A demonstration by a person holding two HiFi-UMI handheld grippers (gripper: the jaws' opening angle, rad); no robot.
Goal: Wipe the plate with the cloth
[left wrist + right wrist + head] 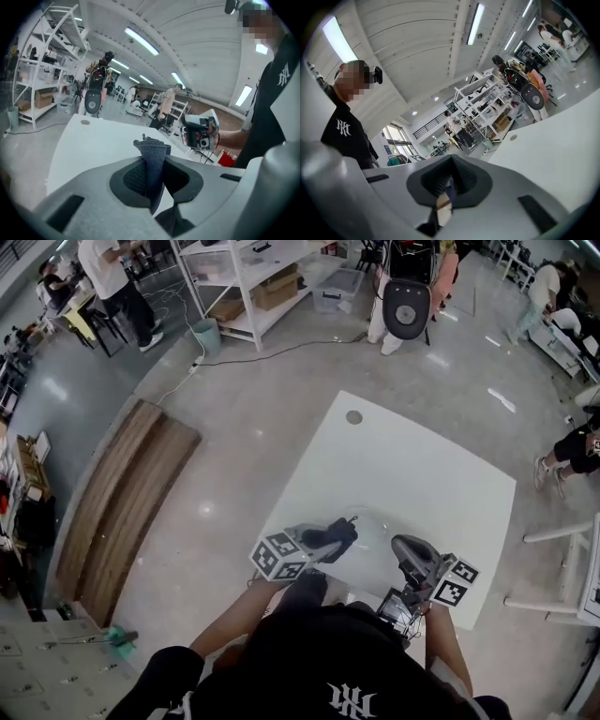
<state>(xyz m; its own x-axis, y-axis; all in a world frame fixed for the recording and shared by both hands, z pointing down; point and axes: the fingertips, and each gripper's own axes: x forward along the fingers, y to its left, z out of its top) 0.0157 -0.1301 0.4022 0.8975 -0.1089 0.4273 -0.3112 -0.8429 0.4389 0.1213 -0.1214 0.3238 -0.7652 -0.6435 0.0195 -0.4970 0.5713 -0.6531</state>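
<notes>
The left tongs (153, 177) squeeze the dark cloth (152, 157). It looks soft, light and floppy, so a bunched fold is best to hold. The right tongs (449, 185) are closed together with nothing in them. A see-through plate (371, 525) sits on the desk (422, 460) between both tongs. It is probably hard and slippery.

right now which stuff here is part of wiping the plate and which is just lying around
For the job: cloth pinched in the left gripper; clear plate, faint, at the tips of the right gripper; white table beneath.
Just lying about: wooden boards on the floor; white shelving; teal bin; clear storage box.
</notes>
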